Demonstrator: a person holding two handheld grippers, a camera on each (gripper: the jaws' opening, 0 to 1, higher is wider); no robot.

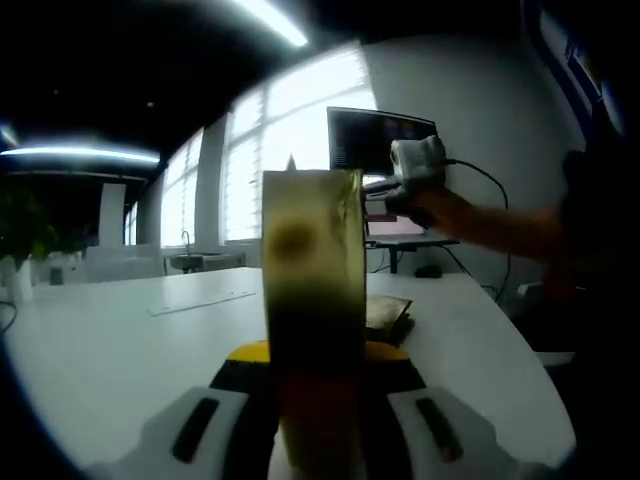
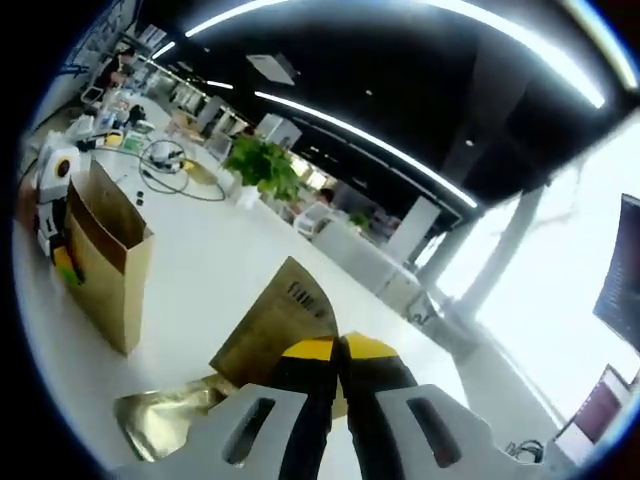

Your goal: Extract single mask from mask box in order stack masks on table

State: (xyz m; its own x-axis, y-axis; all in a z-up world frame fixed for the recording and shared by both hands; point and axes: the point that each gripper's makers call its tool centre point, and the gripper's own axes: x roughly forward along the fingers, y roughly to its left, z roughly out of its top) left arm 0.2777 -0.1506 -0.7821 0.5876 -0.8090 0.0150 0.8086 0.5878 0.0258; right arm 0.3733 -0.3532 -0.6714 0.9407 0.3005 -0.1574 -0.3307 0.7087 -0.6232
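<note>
Clamping a tall tan mask box [image 1: 312, 260] upright in the left gripper [image 1: 315, 352], with the jaws closed against its lower sides and the yellow tips showing at either edge. Standing just above a white table [image 1: 110, 350], near its middle, with the box front in shadow against bright windows [image 1: 250, 170].

Lying on the table just behind and to the right of the box: a small pile of flat packets [image 1: 386, 314], dark and gold.

Hovering above that pile, well clear of the table: the right gripper [image 1: 415, 165], held in a person's hand [image 1: 432, 205], with a dark monitor [image 1: 375, 135] behind it.

Looking down along the right gripper's own jaws in the right gripper view: tips pressed together, with no gap and nothing visible between them. Beyond the tips, resting on the table: a flat tan packet [image 2: 285, 320] with dark lettering, and a crinkled gold foil packet [image 2: 165, 420] at its lower left. Off to the left, the same mask box standing apart from both packets. Farther back, a leafy green plant [image 2: 265, 165].
</note>
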